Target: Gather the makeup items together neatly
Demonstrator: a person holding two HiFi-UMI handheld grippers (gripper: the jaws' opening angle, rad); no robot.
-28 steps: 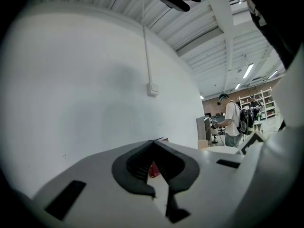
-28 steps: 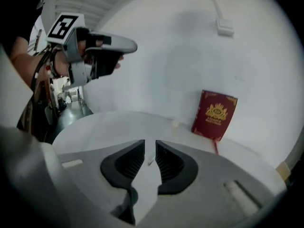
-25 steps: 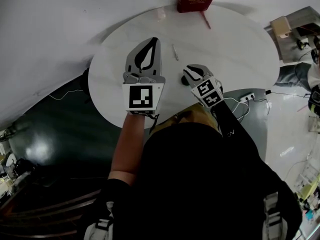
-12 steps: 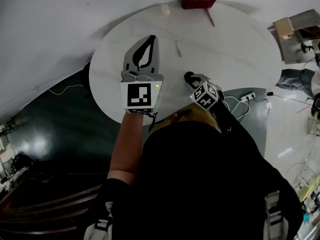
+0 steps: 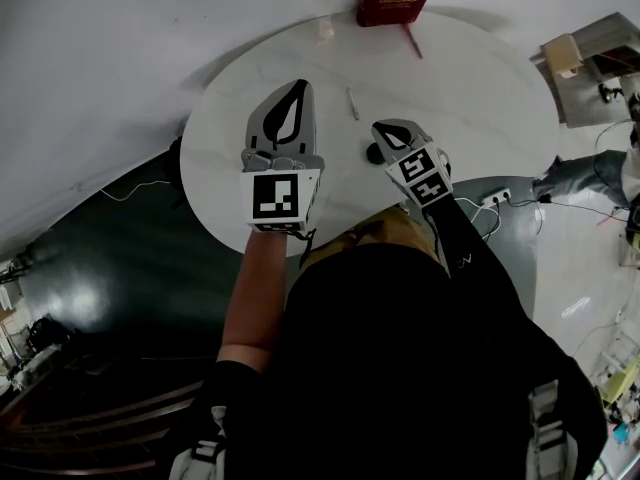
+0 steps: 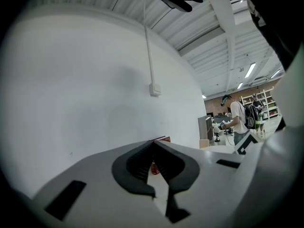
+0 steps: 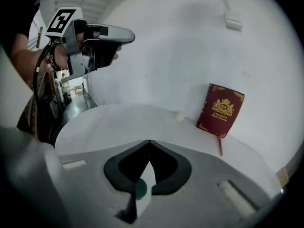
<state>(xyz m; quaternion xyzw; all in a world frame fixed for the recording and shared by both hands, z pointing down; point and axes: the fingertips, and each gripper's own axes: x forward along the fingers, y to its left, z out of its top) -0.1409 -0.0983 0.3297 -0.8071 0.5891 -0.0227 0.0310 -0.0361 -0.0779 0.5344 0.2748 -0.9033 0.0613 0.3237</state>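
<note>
- Head view: left gripper and right gripper over the round white table. The thin silver makeup pencil lies between them, centre-top. Probably light and rolly, so grab it mid-length.
- Left gripper view: jaws closed, empty.
- Right gripper view: jaws shut tight, holding nothing.

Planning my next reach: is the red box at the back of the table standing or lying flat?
Standing. The red box rests on its bottom edge on the table, gold-crest face upright.

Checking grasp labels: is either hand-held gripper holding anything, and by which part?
Nothing is held: the left hand-held gripper and the right hand-held gripper are both shut, empty.
</note>
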